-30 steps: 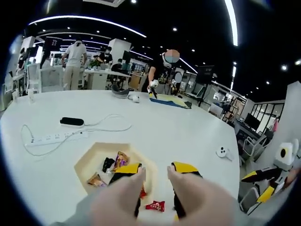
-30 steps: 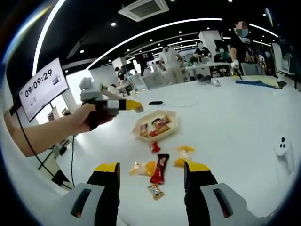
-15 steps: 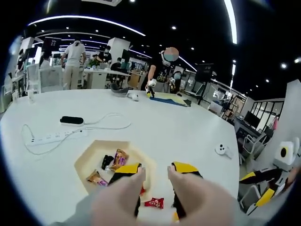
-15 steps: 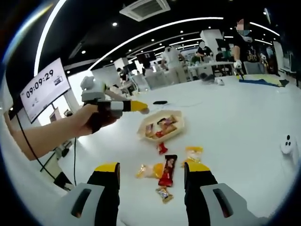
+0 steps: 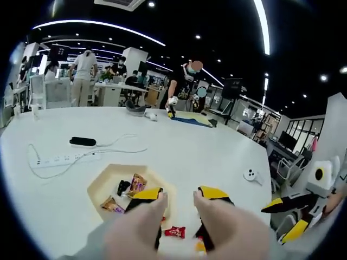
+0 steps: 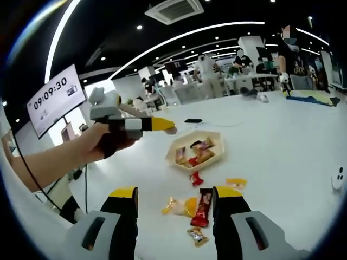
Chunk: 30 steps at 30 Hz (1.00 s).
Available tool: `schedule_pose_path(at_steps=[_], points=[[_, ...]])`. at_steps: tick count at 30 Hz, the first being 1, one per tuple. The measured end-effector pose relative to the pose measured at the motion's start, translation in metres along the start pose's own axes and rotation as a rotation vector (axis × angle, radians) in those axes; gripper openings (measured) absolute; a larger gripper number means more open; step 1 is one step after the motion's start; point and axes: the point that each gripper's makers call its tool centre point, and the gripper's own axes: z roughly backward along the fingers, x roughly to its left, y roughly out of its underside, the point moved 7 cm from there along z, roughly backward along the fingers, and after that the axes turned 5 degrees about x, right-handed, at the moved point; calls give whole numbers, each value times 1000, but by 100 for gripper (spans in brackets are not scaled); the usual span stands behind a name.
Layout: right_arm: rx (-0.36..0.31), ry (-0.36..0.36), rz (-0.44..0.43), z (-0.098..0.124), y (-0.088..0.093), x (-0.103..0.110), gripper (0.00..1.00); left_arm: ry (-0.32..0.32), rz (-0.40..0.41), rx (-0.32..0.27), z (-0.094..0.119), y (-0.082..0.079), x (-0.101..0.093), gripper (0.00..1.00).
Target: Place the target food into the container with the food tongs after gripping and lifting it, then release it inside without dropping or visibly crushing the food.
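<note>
Left gripper view: the left gripper (image 5: 179, 197) rises from the bottom centre, its two yellow-tipped fingers (image 5: 147, 194) spread wide with nothing between them. Just beyond them, lower left of the frame, a pale hexagonal container (image 5: 103, 180) sits on the white counter (image 5: 184, 146) and holds several wrapped snacks (image 5: 130, 187). A small red packet (image 5: 174, 232) lies on the counter between the fingers, just outside the container. A white power strip (image 5: 57, 160) and a black object (image 5: 82, 142) lie at mid-left. The right gripper (image 5: 295, 208) enters at the lower right edge.

Right gripper view: the right gripper (image 6: 176, 195) rises from the bottom, fingers wide apart and empty. Between and beyond them, loose wrapped snacks lie on the counter: a dark red bar (image 6: 203, 207), an orange packet (image 6: 183, 206), a small one (image 6: 196, 236) nearer the camera. The container sits at centre frame. At mid-left a hand (image 6: 111, 142) holds the left gripper above the counter beside the container. A screen (image 6: 51, 100) reading 09:09:30 is at upper left.
</note>
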Motion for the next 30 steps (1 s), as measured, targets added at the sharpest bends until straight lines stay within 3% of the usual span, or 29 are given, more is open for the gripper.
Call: schedule_pose_path(at_steps=[9, 18, 23, 26, 30], points=[[-7, 11, -20, 3, 0, -7, 56, 3, 16, 10, -1, 16, -2, 24], [-4, 1, -28, -3, -6, -11, 56, -10, 29, 4, -1, 13, -4, 24], [24, -23, 13, -5, 7, -2, 56, -14, 21, 25, -4, 27, -6, 24], [3, -8, -45, 3, 9, -5, 56, -16, 73, 30, -2, 35, -9, 24], [3, 17, -44, 1, 10, -8, 56, -3, 36, 58, -4, 44, -16, 24]])
